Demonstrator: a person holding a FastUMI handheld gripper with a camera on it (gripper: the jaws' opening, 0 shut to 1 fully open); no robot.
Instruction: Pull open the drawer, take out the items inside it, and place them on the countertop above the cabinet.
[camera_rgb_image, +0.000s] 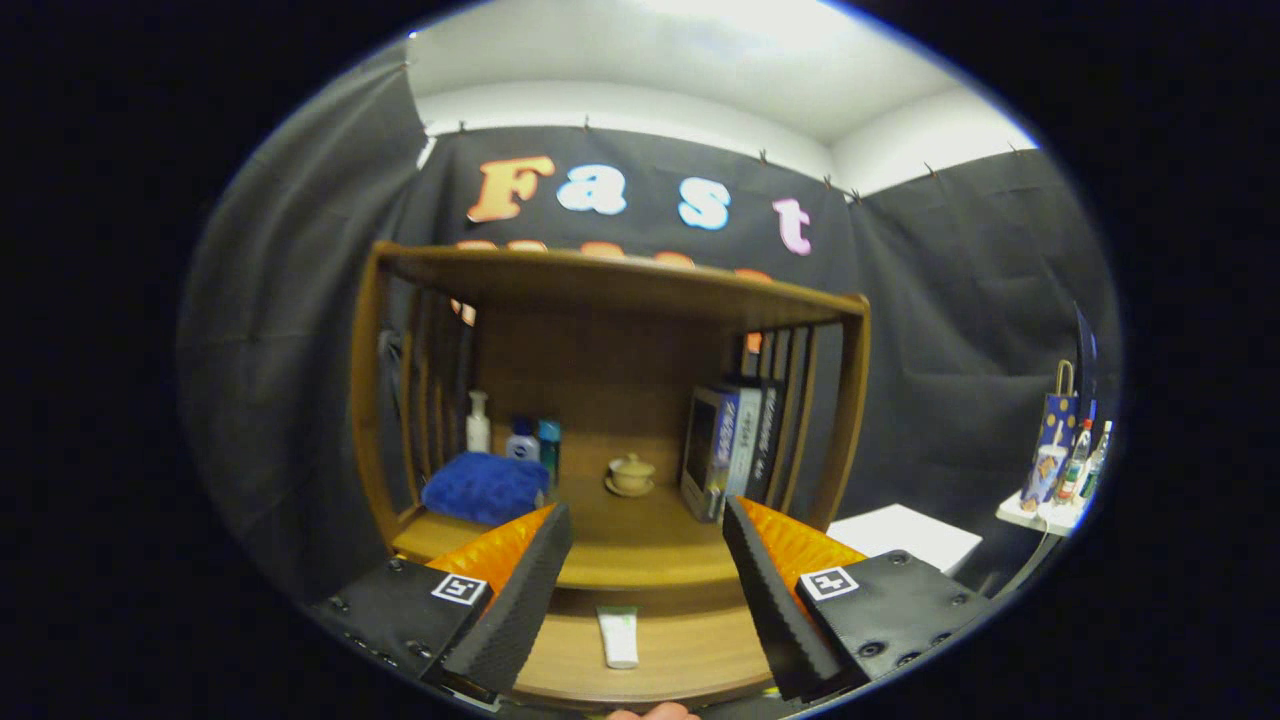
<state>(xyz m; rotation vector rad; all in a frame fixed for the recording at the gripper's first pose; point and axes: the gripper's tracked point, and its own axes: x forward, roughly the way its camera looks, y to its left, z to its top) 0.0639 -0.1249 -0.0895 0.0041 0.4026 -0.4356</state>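
The wooden cabinet (615, 285) stands straight ahead, and its countertop (640, 560) lies just beyond my fingertips. Below the countertop the drawer (690, 660) is pulled out. On its wooden floor lies a white tube with a green end (619, 636), lengthwise and between my fingers. My gripper (645, 510) is open and hovers above the drawer, level with the countertop's front edge, holding nothing. The fingers (520, 590) are spread wide to either side of the tube and do not touch it.
On the countertop sit a blue cloth (485, 487), several small bottles (520, 438), a small lidded pot on a saucer (630, 475) and upright boxes (730, 445). A white table (905, 535) stands to the right. Further right, bottles and a gift bag (1062, 430) rest on a small shelf.
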